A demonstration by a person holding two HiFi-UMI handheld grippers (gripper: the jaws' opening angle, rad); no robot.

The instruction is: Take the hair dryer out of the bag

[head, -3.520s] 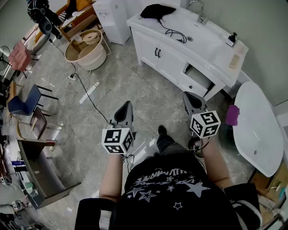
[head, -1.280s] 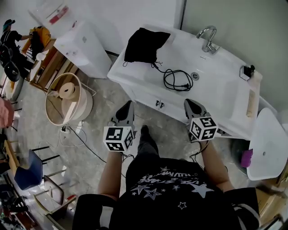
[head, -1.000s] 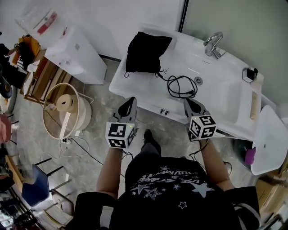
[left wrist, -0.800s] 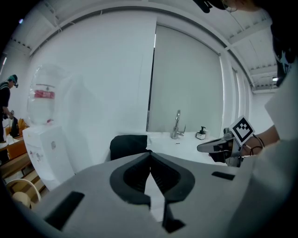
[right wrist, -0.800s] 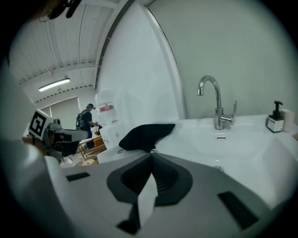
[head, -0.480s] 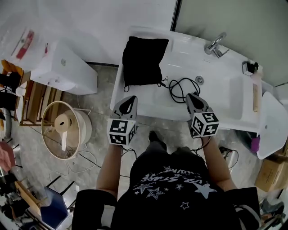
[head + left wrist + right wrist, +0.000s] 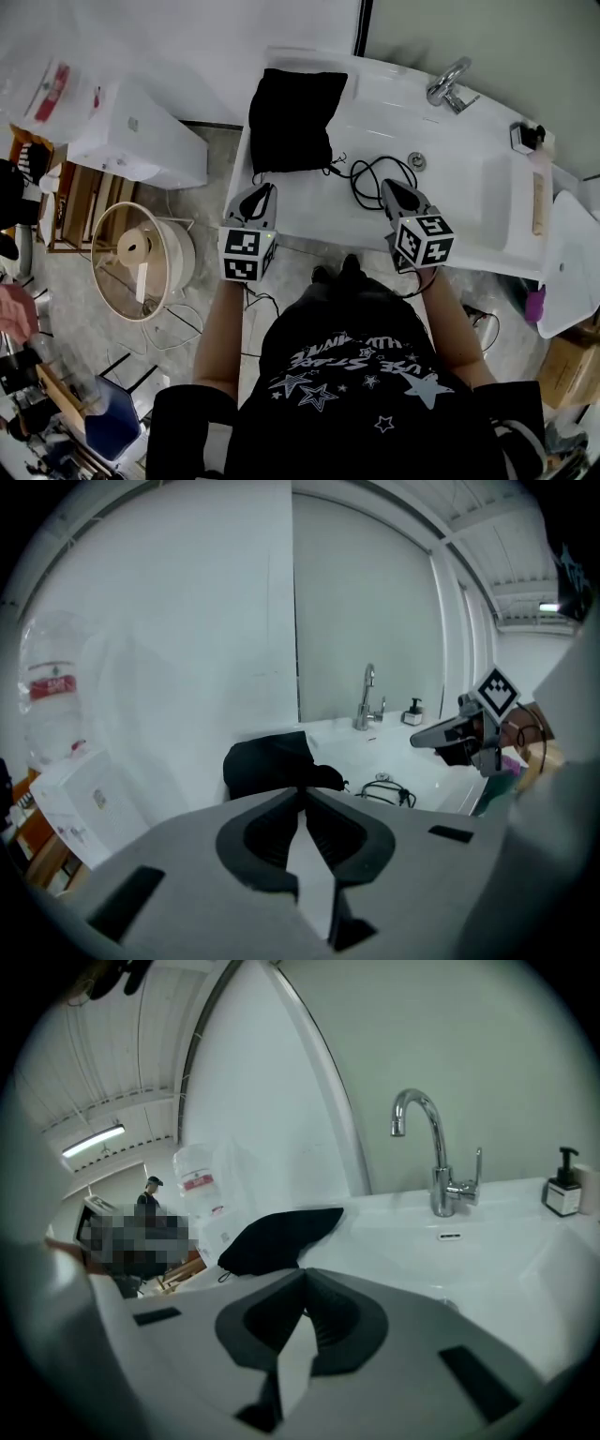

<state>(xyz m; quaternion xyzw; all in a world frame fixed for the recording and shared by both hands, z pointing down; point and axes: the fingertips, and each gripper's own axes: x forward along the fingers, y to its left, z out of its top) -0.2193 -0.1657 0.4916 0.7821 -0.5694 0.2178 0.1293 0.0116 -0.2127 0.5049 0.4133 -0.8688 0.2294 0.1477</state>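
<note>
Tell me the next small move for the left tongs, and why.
Probably open the left tongs and ease them forward to the near edge of the black cloth bag. Both they and the right tongs are shut and empty, just short of the bag, which lies flat on the white vanity counter with a black cord trailing out of its near end.

Bright, even light is given throughout; a ceiling strip light (image 7: 92, 1141) is seen at nine o'clock in the right gripper view. The white counter (image 7: 309, 214) is washed out, the black bag (image 7: 292, 117) left featureless. Gripper views are bent and darkened at the edges.
</note>
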